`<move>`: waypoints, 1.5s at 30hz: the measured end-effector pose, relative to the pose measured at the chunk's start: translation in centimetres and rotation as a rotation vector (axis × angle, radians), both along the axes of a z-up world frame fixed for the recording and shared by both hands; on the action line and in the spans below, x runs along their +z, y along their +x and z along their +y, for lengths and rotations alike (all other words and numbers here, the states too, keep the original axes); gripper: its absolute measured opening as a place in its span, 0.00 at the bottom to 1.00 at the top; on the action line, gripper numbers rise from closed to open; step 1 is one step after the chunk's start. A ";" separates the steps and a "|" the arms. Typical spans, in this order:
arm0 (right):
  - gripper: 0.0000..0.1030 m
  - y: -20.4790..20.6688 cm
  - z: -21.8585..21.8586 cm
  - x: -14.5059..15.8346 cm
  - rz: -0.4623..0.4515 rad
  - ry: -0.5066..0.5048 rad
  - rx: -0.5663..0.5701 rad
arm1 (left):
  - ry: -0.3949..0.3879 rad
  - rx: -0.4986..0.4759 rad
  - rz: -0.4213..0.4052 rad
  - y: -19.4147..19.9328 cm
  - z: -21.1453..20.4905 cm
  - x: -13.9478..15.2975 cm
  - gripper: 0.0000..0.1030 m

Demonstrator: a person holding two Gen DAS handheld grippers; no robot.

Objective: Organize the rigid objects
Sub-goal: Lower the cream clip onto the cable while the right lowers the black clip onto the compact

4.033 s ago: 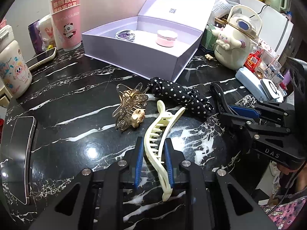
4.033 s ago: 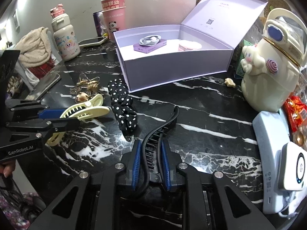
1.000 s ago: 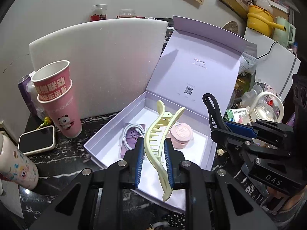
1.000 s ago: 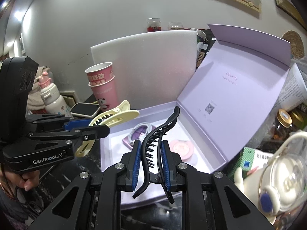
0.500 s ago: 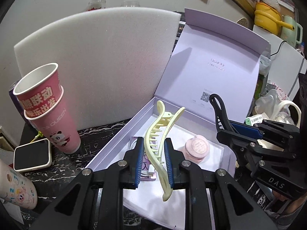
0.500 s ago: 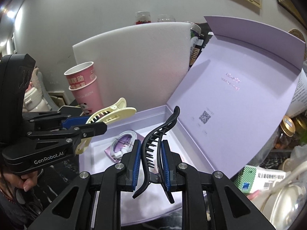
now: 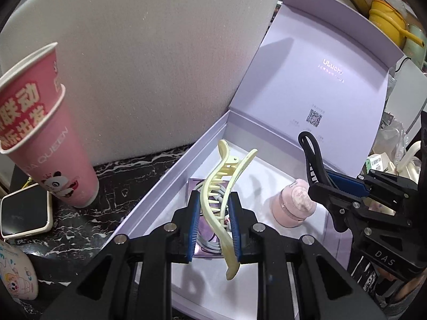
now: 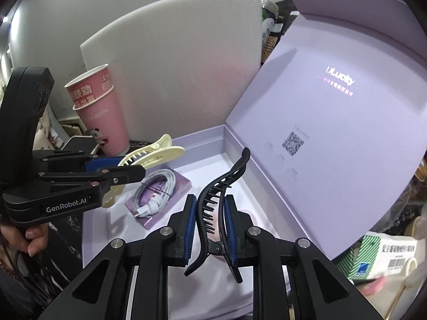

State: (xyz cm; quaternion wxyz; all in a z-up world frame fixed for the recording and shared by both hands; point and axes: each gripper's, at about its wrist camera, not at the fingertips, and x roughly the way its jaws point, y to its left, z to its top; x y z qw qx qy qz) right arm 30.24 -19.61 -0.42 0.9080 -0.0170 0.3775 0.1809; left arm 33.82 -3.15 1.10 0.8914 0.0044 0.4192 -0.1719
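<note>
Cream hair clip (image 7: 221, 200) clamped between left gripper (image 7: 214, 225) pads, frame centre, held over open lilac gift box (image 7: 170, 186). Black hair clip (image 8: 216, 208) pinched in right gripper (image 8: 209, 230), also above box. Coiled white cable (image 8: 157, 189) and pink jar (image 7: 293, 206) lie inside. Pink paper cups (image 7: 40, 138) stand left of box.

Inside the open box (image 7: 149, 205), the coiled cable (image 8: 156, 190) lies on a flat packet (image 8: 184, 185) at the left, the small jar (image 7: 292, 205) to its right, and stacked cups (image 7: 40, 138) stand left of the box, before the foam board (image 7: 149, 61).
</note>
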 end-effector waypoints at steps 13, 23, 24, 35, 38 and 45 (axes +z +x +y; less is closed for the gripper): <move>0.20 1.0 -0.2 -1.8 0.037 -0.036 -0.017 | 0.018 -0.015 0.078 2.6 -1.2 -2.5 0.20; 0.26 1.3 -0.2 -2.3 0.055 -0.047 -0.023 | 0.041 -0.023 0.067 2.9 -1.8 -3.3 0.20; 0.29 1.3 -0.2 -2.2 0.053 -0.048 -0.025 | 0.044 -0.021 0.067 2.8 -2.0 -3.3 0.20; 0.39 0.4 -1.1 -1.5 0.043 -0.039 -0.050 | 0.087 -0.012 0.093 2.8 -2.7 -3.2 0.21; 0.39 0.2 -1.2 -1.2 0.037 -0.040 -0.055 | 0.093 0.002 0.087 2.8 -2.7 -3.0 0.23; 0.38 -0.7 -1.6 -0.1 0.020 -0.035 -0.074 | 0.064 0.001 0.085 2.3 -2.3 -1.7 0.71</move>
